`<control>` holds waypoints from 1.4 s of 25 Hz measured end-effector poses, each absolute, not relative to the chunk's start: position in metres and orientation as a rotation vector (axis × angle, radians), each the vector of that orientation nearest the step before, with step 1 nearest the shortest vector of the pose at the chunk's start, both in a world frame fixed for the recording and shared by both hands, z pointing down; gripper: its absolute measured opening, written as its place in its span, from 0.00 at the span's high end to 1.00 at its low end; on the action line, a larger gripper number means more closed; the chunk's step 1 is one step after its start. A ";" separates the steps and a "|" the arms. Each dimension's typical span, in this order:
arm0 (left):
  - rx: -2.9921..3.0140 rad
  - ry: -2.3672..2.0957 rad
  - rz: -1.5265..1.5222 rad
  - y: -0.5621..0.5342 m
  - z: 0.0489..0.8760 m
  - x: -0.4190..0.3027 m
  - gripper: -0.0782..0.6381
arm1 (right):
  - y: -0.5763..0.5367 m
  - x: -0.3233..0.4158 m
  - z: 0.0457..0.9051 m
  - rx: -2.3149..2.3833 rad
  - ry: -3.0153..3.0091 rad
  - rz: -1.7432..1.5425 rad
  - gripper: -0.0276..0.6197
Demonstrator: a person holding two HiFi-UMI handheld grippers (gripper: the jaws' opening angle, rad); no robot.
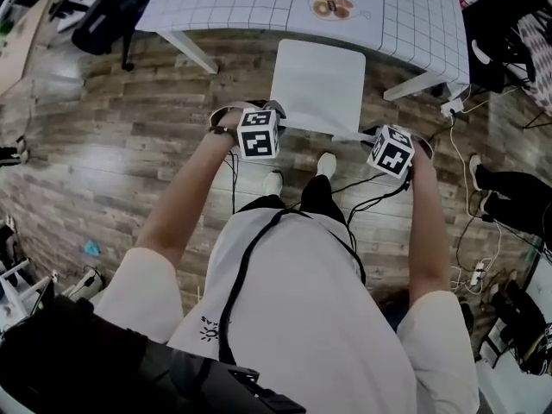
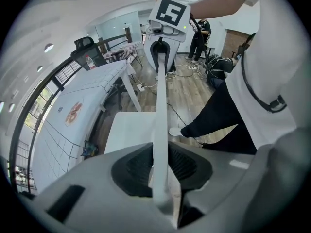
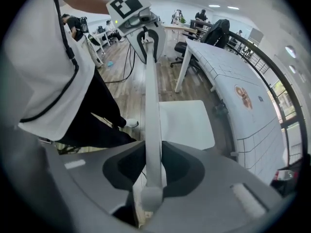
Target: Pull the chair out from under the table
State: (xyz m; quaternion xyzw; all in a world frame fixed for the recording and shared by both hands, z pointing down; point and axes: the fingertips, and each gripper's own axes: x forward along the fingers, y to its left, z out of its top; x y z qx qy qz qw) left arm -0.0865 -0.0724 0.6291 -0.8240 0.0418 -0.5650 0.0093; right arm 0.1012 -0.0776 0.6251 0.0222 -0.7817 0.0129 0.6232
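Note:
A white chair has its seat (image 1: 319,84) just in front of the table (image 1: 224,7), its far edge at the table's rim. Its thin white back rail (image 1: 323,134) runs across in front of me. My left gripper (image 1: 259,128) is shut on the rail's left end, and my right gripper (image 1: 390,152) is shut on its right end. In the left gripper view the rail (image 2: 160,106) passes between the dark pads of the left gripper (image 2: 161,166) and runs to the right gripper (image 2: 164,42). The right gripper view shows the rail (image 3: 150,106) pinched in the right gripper (image 3: 153,166).
The table carries a white grid-patterned cloth with a doughnut picture (image 1: 332,5). Its white legs (image 1: 194,52) (image 1: 418,84) flank the chair. My feet (image 1: 326,164) stand right behind the chair. Cables (image 1: 461,153) trail on the wood floor at the right, and a black office chair (image 1: 103,15) stands far left.

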 end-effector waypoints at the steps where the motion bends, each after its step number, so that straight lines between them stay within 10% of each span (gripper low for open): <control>1: -2.575 0.118 -1.750 -0.072 0.628 -0.087 0.76 | -0.079 0.101 0.627 0.068 -1.756 0.009 0.81; 35: -2.587 0.093 -1.721 -0.070 0.635 -0.082 0.77 | -0.077 0.106 0.630 0.024 -1.748 -0.069 0.83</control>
